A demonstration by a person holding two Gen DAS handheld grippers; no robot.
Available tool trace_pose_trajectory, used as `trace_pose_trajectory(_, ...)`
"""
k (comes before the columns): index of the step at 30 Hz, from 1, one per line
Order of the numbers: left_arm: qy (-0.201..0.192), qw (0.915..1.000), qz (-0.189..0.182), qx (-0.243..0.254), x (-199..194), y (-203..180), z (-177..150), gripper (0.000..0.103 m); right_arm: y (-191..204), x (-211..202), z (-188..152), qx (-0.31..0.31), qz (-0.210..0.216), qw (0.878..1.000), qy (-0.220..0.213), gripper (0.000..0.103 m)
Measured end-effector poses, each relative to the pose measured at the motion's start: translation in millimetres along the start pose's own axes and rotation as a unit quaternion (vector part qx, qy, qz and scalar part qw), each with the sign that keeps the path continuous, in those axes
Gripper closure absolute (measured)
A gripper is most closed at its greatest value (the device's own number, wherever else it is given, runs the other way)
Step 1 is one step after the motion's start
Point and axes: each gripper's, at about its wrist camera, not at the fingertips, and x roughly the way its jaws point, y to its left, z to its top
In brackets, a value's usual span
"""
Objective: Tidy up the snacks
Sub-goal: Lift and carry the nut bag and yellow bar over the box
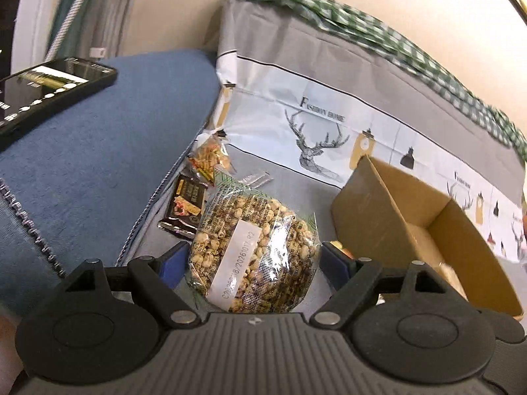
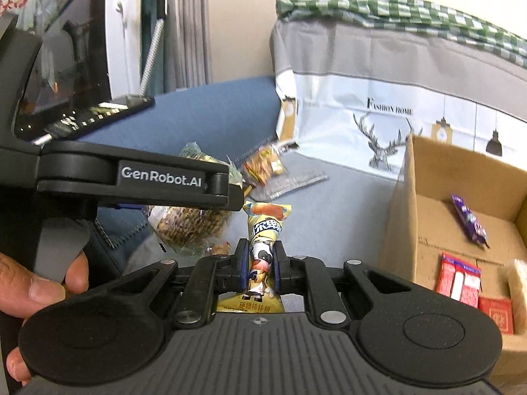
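Note:
In the left wrist view a clear round pack of puffed grain snack (image 1: 255, 250) lies on the grey sofa cover between the wide-open fingers of my left gripper (image 1: 255, 258); the blue pads stand at its sides. Behind it lie a dark snack bar (image 1: 186, 205) and a small orange packet (image 1: 209, 158). My right gripper (image 2: 260, 258) is shut on a yellow candy packet (image 2: 263, 230) with a cow picture. The open cardboard box (image 2: 428, 177) stands to the right and holds a purple packet (image 2: 469, 220) and red packets (image 2: 459, 278).
A phone (image 1: 49, 89) rests on the blue sofa arm (image 1: 108, 171) at the left. A grey and white deer-print cushion (image 1: 329, 131) with a green checked cloth on top stands behind. The left gripper's body (image 2: 131, 177) crosses the right wrist view's left side.

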Motion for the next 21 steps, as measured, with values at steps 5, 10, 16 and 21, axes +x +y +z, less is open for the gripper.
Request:
trace_pose_trajectory(5,0.002,0.9997,0.015,-0.019,-1,5,8,0.016,-3,-4,10,0.009,0.011,1.000,-0.020,0.089)
trace_pose_trajectory(10,0.003,0.9989,0.034,-0.033,-7,4,21,0.016,-12,-9,24,0.022,0.013,0.998,-0.050,0.089)
trace_pose_trajectory(16,-0.008,0.9995,0.027,-0.016,-10,-29,40,0.016,-33,-21,37,0.047,0.007,0.995,-0.087,0.088)
trace_pose_trajectory(21,-0.016,0.9997,0.001,0.018,-5,-77,52,0.016,-61,-32,47,0.081,-0.020,0.990,-0.112,0.088)
